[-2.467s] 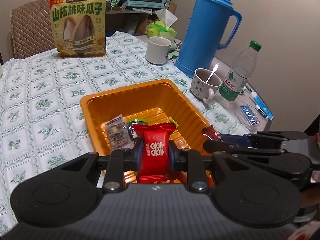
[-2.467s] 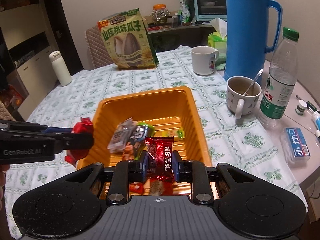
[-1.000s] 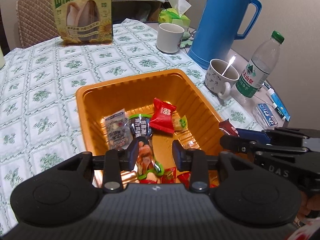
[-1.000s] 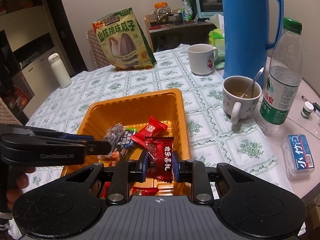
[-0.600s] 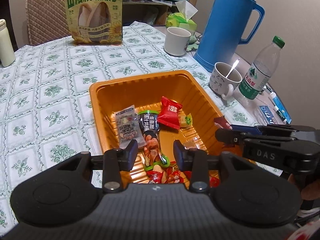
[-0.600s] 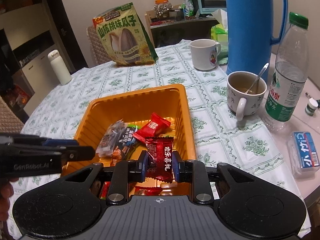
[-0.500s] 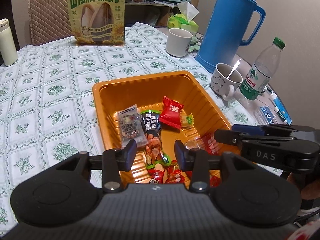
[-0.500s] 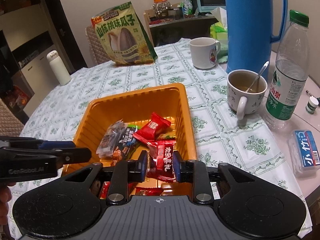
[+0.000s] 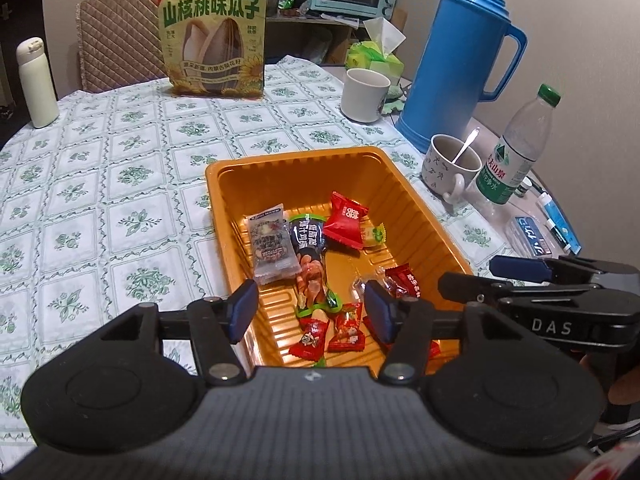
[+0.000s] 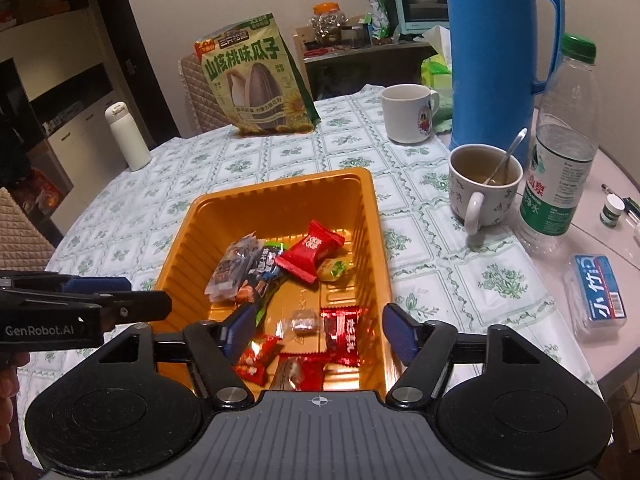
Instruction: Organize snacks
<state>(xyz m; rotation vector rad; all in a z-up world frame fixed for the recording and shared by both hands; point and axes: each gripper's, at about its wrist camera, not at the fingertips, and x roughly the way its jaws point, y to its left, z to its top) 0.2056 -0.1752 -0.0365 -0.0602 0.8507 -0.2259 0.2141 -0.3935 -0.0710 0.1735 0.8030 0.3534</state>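
Note:
An orange tray (image 9: pixel 224 184) (image 10: pixel 372 216) holds several wrapped snacks. Among them are a bright red candy (image 9: pixel 345 221) (image 10: pixel 310 251), a dark red candy (image 10: pixel 341 335) (image 9: pixel 405 280), a green-and-black snack pack (image 9: pixel 308 252) and a clear packet (image 9: pixel 271 245). My left gripper (image 9: pixel 311 309) is open and empty above the tray's near end. My right gripper (image 10: pixel 318 332) is open and empty, with the dark red candy lying in the tray below it. A large sunflower seed bag (image 9: pixel 213 38) (image 10: pixel 256 86) stands at the table's far side.
A blue thermos (image 9: pixel 460 56), a white mug (image 9: pixel 365 94), a cup with a spoon (image 10: pixel 482 182), a water bottle (image 10: pixel 560 152) and a small blue box (image 10: pixel 600 294) stand right of the tray. A white flask (image 9: pixel 34 82) stands at far left.
My left gripper let go of the bright red candy into the tray and pulled back. My right gripper then opened wide and the dark red candy dropped into the tray.

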